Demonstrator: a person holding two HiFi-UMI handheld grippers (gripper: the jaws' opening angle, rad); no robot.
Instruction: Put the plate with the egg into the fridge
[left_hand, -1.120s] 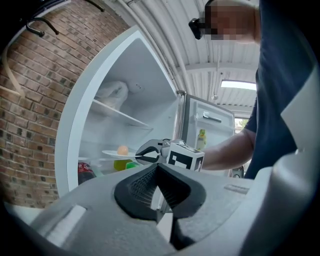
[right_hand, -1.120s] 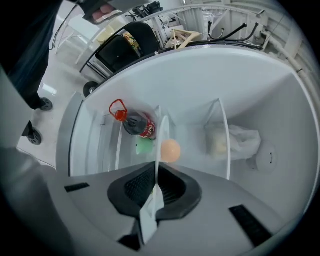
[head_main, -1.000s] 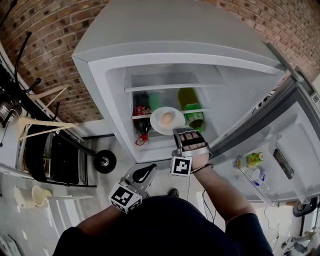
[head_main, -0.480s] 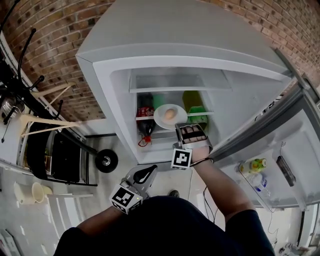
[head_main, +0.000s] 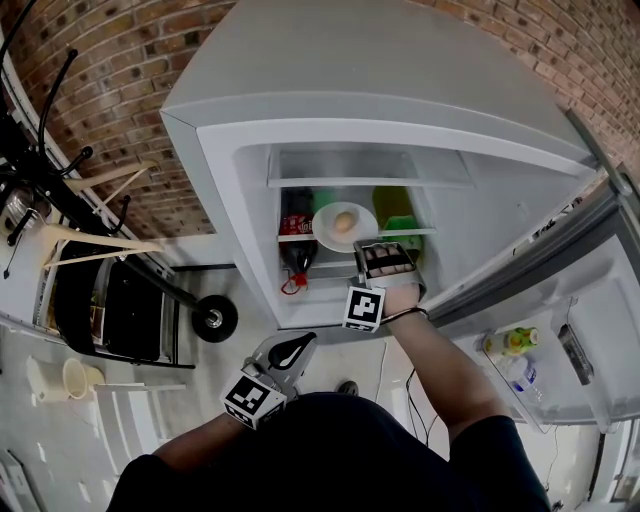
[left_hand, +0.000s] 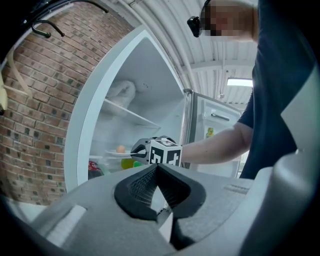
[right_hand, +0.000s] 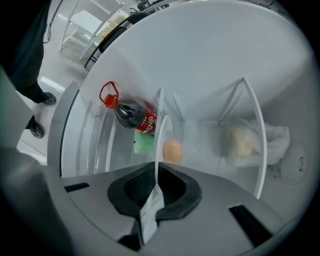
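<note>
White round plate (head_main: 328, 238) with a pale brown egg (head_main: 344, 221) on top: sits inside the open white fridge (head_main: 215, 180), level with the front of the middle glass shelf (head_main: 425, 232). Resting on it or just above it, cannot tell. Clamped at its 6 o'clock rim by the right gripper (head_main: 366, 248), jaws closed down on the thin edge. Shows edge-on in the right gripper view, a white line running up from between the pads, egg just beside it at 3 o'clock.

At 9 o'clock of the plate in the head view: dark cola bottle with a red label (head_main: 297, 240), close beside. At 3 o'clock: green plastic container (head_main: 400, 226), also near.

Left gripper (head_main: 296, 346): hangs low outside the fridge, at 7 o'clock of the right one, well apart from the plate. Jaws closed on each other, nothing between them.

Fridge door (head_main: 590, 330) swung wide at 4 o'clock, small bottles (head_main: 512, 343) in its rack.
</note>
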